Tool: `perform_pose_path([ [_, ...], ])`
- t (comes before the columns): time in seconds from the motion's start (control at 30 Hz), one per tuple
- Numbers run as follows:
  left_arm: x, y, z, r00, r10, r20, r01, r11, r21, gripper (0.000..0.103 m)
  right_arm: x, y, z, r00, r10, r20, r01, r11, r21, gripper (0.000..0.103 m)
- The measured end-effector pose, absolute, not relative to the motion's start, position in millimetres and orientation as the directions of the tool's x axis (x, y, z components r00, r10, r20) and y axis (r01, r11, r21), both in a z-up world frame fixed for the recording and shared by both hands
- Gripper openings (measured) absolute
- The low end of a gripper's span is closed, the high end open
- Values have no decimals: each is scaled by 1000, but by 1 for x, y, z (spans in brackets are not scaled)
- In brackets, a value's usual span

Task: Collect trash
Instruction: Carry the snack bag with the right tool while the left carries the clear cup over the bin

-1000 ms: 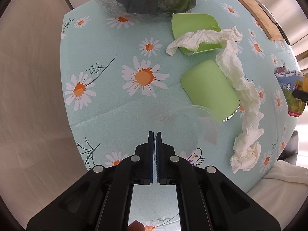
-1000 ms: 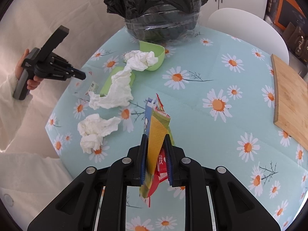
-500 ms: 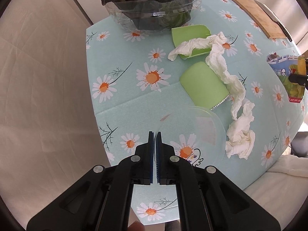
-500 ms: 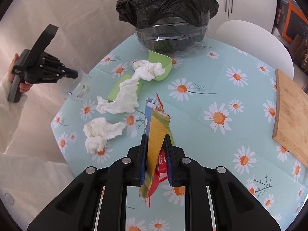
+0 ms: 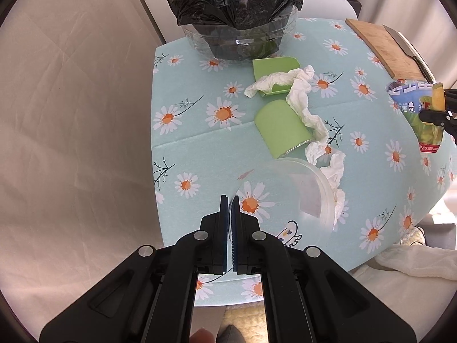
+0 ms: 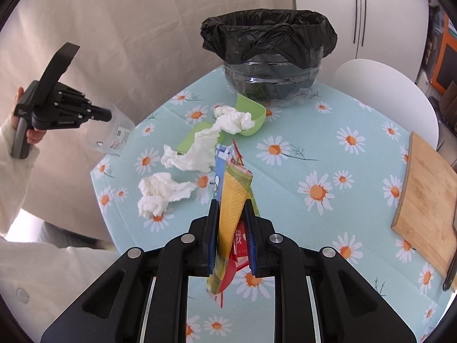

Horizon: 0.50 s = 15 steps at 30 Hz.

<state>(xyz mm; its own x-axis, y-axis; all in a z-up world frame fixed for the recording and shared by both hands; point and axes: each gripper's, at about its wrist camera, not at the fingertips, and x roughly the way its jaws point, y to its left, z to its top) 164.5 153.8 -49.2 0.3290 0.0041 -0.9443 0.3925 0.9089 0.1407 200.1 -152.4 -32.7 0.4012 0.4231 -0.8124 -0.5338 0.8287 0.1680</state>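
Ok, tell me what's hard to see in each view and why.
Left wrist: the clear plastic cup in the left hand-held gripper nearly vanishes against the tablecloth; fisheye bends the table edge. Right wrist: the snack wrapper blocks the centre; bright backlight at the lower left.

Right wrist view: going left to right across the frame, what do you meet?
left gripper shut on the clear plastic cup → crumpled tissue → snack wrapper in the right gripper → bin with black liner → white chair → wooden cutting board
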Motion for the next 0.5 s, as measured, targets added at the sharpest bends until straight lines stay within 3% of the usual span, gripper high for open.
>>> perform_pose_path([
  [0.5,168,131,-2,434,-75,-898,415,901,126,3,229,-164,13,493,448,-746,-563,818,119,16],
])
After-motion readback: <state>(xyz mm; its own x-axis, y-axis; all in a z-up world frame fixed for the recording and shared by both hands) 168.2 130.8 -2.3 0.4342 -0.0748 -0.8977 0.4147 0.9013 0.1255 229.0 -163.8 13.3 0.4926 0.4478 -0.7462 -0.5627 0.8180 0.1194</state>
